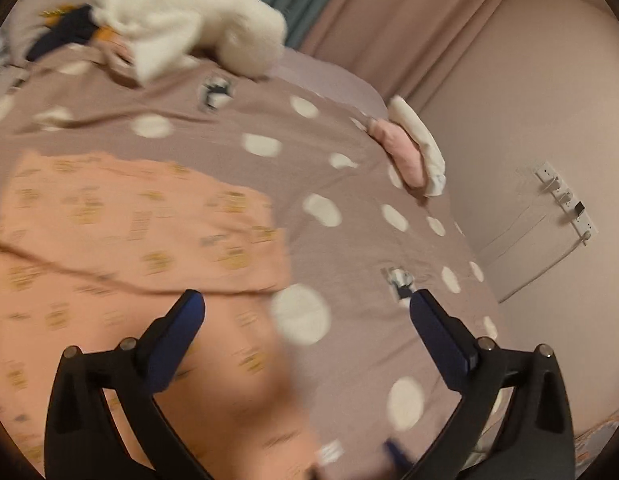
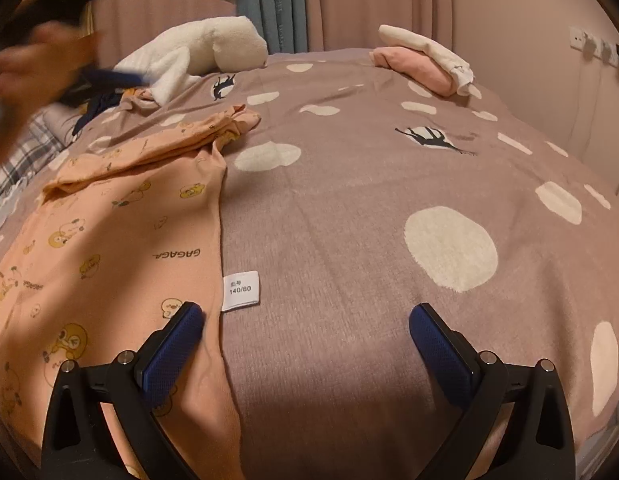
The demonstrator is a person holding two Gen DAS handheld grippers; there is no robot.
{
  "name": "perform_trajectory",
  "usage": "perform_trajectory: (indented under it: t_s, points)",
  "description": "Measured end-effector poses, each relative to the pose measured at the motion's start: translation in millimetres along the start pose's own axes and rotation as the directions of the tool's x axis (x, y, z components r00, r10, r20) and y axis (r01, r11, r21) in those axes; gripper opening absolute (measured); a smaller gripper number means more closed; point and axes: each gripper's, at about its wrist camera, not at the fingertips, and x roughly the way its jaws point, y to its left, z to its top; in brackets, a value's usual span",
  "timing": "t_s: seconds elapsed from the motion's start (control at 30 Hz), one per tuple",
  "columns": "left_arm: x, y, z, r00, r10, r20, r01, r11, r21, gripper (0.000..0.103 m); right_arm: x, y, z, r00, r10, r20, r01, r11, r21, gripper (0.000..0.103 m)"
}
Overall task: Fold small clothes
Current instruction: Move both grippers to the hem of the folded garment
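Plush (image 2: 213,46) beyond peach garment (image 2: 109,232)

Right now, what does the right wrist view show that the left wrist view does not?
Only the right wrist view: the white size label at the garment's edge, the readable duck print, and a blurred hand.
Only the left wrist view: the open left gripper, holding nothing.
Both: the peach garment, the dotted bedcover, the white plush toy, and the folded pink and white clothes.
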Motion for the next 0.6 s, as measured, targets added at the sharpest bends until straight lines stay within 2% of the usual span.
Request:
perform_trajectory:
  t_s: [0.03,0.1,0.17,0.2,0.27,0.3,0.4,0.5,0.57,0.6]
  points:
    - [-15,10,-8,1.000,0.031,-0.004,-0.031,0.999,0.011,0.103,0,0,0,1.000,0.000,0.002,0.000,1.000,-0.001,0.102]
    - [-51,38,-31,0.987,0.163,-0.012,-0.163,0.986,0.037,0.103,-1,1,-2,1.000,-0.003,0.006,0.003,1.000,-0.002,0.102]
    - [-86,64,-59,0.974,0.226,0.028,-0.227,0.971,0.070,0.103,-2,2,-3,1.000,-0.012,0.011,0.013,1.000,-0.005,0.102]
    - [-103,79,-78,0.962,0.270,0.037,-0.272,0.959,0.077,0.103,-3,4,-4,1.000,-0.021,0.016,0.021,1.000,-0.010,0.102]
    - [-125,107,-106,0.943,0.332,0.030,-0.333,0.941,0.054,0.103,-4,5,-5,0.999,-0.030,0.024,0.030,0.999,-0.016,0.102]
    - [-136,125,-123,0.937,0.349,0.023,-0.349,0.937,0.011,0.103,-6,5,-7,0.999,-0.030,0.030,0.031,0.999,-0.018,0.102]
    - [-154,166,-151,0.943,0.334,-0.001,-0.333,0.940,-0.078,0.103,-13,3,-14,0.999,-0.006,0.047,0.007,1.000,-0.013,0.102]
    - [-164,189,-169,0.937,0.349,0.011,-0.345,0.929,-0.134,0.103,-20,1,-23,0.997,0.011,0.071,-0.009,1.000,-0.020,0.102]
    - [-164,197,-173,0.959,0.284,0.005,-0.279,0.946,-0.161,0.103,-22,2,-27,0.996,0.018,0.084,-0.015,0.999,-0.029,0.102]
    - [-161,203,-177,0.977,0.212,-0.008,-0.209,0.957,-0.199,0.103,-23,2,-29,0.996,0.020,0.091,-0.017,0.999,-0.033,0.102]
